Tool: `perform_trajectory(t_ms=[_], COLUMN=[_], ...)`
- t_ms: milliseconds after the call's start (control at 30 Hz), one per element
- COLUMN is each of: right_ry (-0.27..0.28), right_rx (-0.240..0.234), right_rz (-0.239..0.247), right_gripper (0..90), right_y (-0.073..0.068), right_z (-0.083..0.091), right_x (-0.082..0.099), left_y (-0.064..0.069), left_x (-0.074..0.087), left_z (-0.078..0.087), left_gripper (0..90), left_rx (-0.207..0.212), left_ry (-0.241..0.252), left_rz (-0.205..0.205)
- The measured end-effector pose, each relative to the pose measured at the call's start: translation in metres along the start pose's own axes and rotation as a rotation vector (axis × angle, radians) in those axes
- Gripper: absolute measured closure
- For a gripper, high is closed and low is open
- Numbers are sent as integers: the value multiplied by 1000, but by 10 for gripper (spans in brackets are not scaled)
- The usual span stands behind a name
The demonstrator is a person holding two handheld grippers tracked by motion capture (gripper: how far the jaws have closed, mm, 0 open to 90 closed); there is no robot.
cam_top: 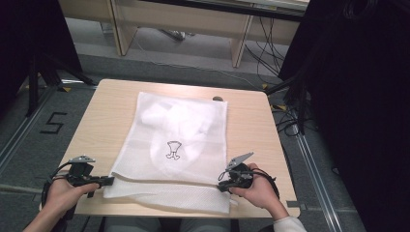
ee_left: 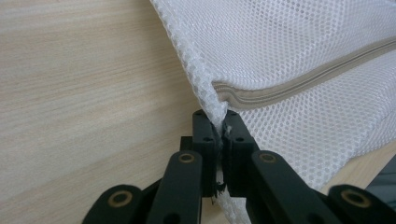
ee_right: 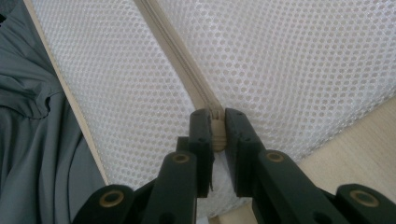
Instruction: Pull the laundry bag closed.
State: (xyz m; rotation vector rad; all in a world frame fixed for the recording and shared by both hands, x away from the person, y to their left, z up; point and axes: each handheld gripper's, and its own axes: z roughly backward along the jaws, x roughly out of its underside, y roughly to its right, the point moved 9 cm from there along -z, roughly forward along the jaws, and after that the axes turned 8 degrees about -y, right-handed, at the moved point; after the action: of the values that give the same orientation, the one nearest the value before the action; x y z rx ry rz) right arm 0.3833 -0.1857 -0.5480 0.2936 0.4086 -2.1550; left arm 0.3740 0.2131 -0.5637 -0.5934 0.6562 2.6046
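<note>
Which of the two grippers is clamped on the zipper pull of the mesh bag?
The right gripper: its jaws pinch the beige zipper pull. The left gripper grips only the bag's mesh edge beside the zipper's end.

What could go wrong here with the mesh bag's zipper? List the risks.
1. The left gripper pinches only the thin edge of the mesh bag; the netting might slip out or tear.
2. The right gripper clamps the small zipper pull; it could pop free, or the zipper might snag mesh.
</note>
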Motion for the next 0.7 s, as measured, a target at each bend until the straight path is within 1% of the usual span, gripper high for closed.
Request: perform_trajectory(t_ms=[33, 67, 100, 133, 167, 200, 267, 300, 333, 367, 400, 433, 700], right_ry=[-5, -5, -1, -1, -7, -5, -8, -11, -11, -14, -14, -8, -8], right_rx=[8, 8, -2, -2, 4, 5, 8, 2, 12, 13, 17, 11, 12], right_rz=[-19, -19, -5, -5, -24, -15, -14, -37, -22, -27, -19, -6, -2], right_gripper=[825, 825, 824, 824, 825, 824, 825, 824, 825, 825, 825, 825, 824], right_y=[1, 1, 2, 2, 2, 4, 5, 3, 6, 6, 7, 8, 8], right_z=[0, 0, 1, 1, 1, 2, 2, 2, 2, 2, 1, 1, 0], right_x=[1, 1, 3, 3, 5, 6, 7, 7, 8, 9, 9, 9, 9], left_y=[0, 1, 1, 1, 1, 1, 1, 1, 0, 0, 0, 1, 1], left_x=[0, -2, -2, -2, -2, -2, -1, -1, 1, 0, 0, 0, 1], left_z=[0, -1, -2, -2, -1, -2, -1, -1, 0, 0, 0, 0, -1], left_gripper=[850, 850, 850, 850, 850, 850, 850, 850, 850, 850, 850, 850, 847], left_rx=[1, 0, 0, 0, 0, -1, 0, 4, 3, 3, 4, 5, 3], left_ry=[1, 18, 22, 22, 21, 15, 10, 5, -8, -3, -5, -5, -10], left_rz=[1, 21, 26, 26, 25, 24, 22, 10, -4, 1, -3, -2, -8])
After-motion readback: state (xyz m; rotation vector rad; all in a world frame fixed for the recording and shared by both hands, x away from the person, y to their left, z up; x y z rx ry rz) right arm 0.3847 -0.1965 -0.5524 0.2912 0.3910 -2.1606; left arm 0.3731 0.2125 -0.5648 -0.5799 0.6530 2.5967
